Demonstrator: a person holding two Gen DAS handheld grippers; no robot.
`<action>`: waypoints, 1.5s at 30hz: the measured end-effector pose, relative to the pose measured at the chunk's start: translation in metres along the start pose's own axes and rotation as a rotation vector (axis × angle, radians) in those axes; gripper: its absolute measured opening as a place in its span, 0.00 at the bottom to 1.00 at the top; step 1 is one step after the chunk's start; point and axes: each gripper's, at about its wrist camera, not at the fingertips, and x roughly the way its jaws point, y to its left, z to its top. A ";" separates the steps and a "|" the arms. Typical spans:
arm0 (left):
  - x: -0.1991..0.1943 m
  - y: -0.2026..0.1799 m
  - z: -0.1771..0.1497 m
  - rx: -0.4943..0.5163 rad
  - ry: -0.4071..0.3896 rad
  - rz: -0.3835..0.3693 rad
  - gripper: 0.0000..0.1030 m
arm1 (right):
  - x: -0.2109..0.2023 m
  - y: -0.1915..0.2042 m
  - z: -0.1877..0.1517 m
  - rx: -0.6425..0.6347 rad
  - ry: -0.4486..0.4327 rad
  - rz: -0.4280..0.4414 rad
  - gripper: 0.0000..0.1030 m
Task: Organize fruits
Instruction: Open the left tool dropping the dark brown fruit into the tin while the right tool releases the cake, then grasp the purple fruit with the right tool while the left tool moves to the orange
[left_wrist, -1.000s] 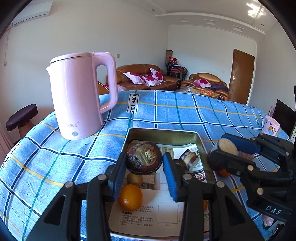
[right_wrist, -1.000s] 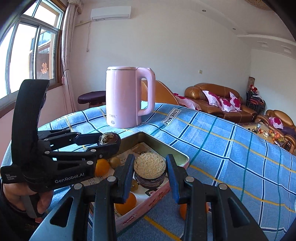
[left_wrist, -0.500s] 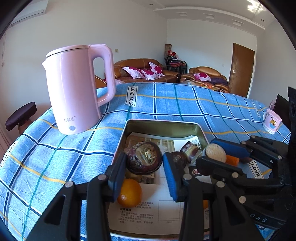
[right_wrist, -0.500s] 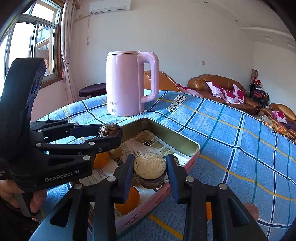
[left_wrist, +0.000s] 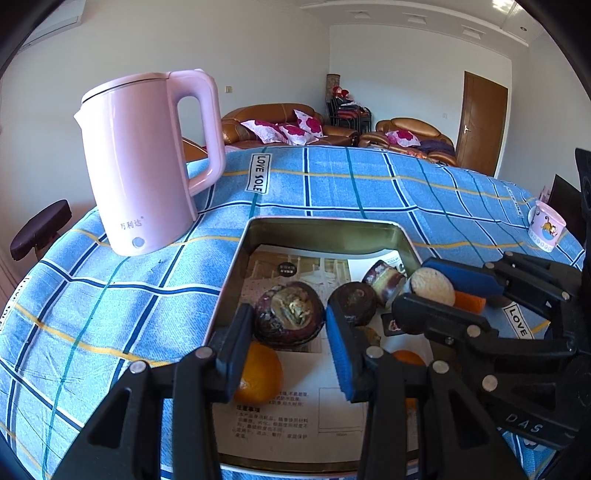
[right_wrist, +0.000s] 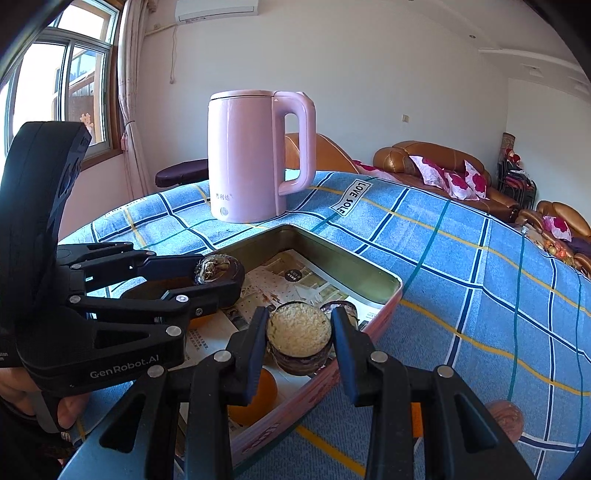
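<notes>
Looks like someone's living room: leather sofas (left_wrist: 280, 125) with cushions, wall aircon (right_wrist: 216, 6), pink kettle (left_wrist: 147, 162) on a checked cloth (left_wrist: 369, 184).

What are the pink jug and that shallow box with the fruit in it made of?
The pink kettle looks like smooth moulded plastic with a satin sheen: even colour and soft highlights, though metal could sit beneath. The tin box looks like thin sheet metal: dull gold-grey inner walls with a rolled rim, pink printing outside in the right wrist view, and printed paper lining its floor.

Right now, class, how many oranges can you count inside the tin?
2: one orange behind the left tool's fingers, another orange near the right tool. More may be hidden.
</notes>
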 end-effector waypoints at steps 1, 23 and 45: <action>0.001 0.000 0.000 -0.001 0.005 -0.001 0.41 | 0.000 0.000 0.000 0.001 0.002 0.000 0.36; -0.003 0.004 0.000 -0.023 0.000 0.011 0.69 | -0.006 -0.006 -0.003 0.031 -0.018 -0.013 0.62; -0.030 -0.063 0.009 0.003 -0.096 -0.052 0.98 | -0.066 -0.129 -0.057 0.248 0.082 -0.250 0.66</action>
